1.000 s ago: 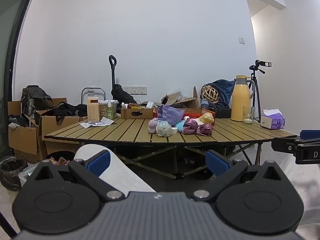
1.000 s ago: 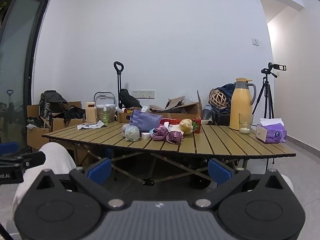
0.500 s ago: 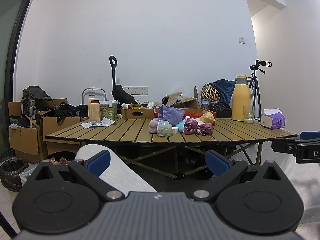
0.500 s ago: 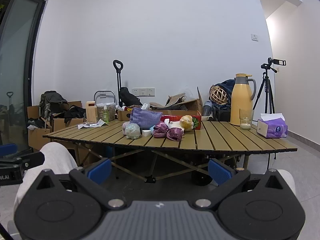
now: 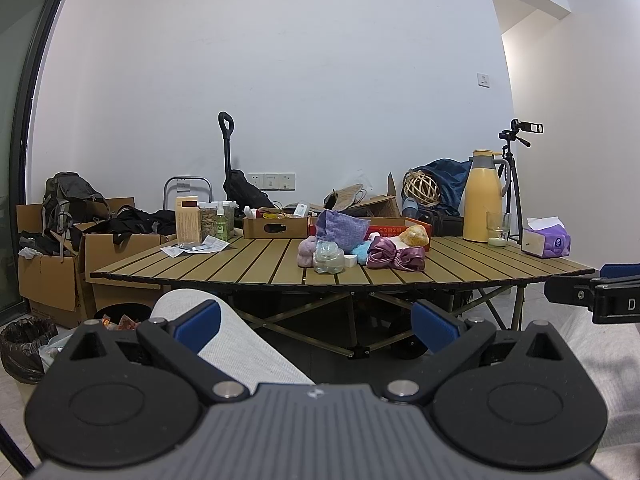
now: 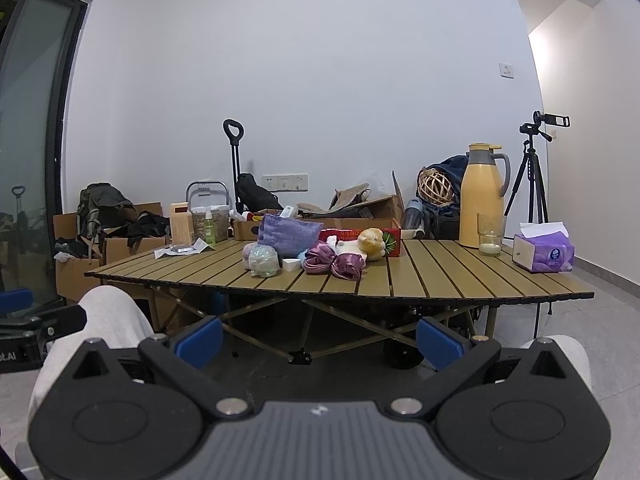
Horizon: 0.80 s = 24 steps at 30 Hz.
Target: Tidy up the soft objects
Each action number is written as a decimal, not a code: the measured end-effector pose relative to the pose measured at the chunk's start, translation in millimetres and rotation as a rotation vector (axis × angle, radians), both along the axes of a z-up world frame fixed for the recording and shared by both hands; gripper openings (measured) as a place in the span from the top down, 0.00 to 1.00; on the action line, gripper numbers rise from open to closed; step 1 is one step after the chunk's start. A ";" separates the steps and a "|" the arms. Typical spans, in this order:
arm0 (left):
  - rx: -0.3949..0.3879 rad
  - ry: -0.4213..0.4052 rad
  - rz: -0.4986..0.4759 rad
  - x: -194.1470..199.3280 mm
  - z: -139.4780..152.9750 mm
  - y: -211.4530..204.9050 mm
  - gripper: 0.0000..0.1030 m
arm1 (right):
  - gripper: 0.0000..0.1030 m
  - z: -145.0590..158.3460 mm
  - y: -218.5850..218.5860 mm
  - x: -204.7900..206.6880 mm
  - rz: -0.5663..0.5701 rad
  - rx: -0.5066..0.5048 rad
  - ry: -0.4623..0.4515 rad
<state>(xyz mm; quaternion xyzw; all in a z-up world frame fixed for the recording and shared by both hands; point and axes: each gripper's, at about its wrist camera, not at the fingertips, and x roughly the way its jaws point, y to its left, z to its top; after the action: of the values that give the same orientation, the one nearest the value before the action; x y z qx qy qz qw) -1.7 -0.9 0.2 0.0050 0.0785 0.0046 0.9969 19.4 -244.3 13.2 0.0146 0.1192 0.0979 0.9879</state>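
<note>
Both tools are held low over the person's knees, short of the slatted desk (image 5: 256, 264) and well apart from everything on it. The left tool (image 5: 316, 322) and right tool (image 6: 318, 338) each have their jaws spread wide, gripping nothing. The soft objects, a purple satin scrunchie (image 6: 335, 263), lilac fabric pouch (image 6: 286, 235) and yellow plush (image 6: 371, 242), cluster mid-desk, ahead and above. They look about equally far from both tools; the scrunchie lies crosswise
</note>
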 end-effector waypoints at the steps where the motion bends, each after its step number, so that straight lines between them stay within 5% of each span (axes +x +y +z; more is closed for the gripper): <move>1: -0.001 0.001 0.001 0.2 0.1 0.1 0.00 | 0.00 -0.1 -0.4 -0.2 -0.001 0.001 0.000; 24: 0.000 0.004 0.001 0.1 -0.8 0.4 0.00 | 0.00 -2.0 -4.6 3.3 0.002 0.017 0.015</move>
<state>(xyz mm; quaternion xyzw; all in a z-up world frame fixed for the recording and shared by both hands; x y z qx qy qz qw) -1.6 -0.5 -0.6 0.0052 0.0806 0.0051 0.9967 22.8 -248.9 11.2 0.0239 0.1260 0.0998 0.9867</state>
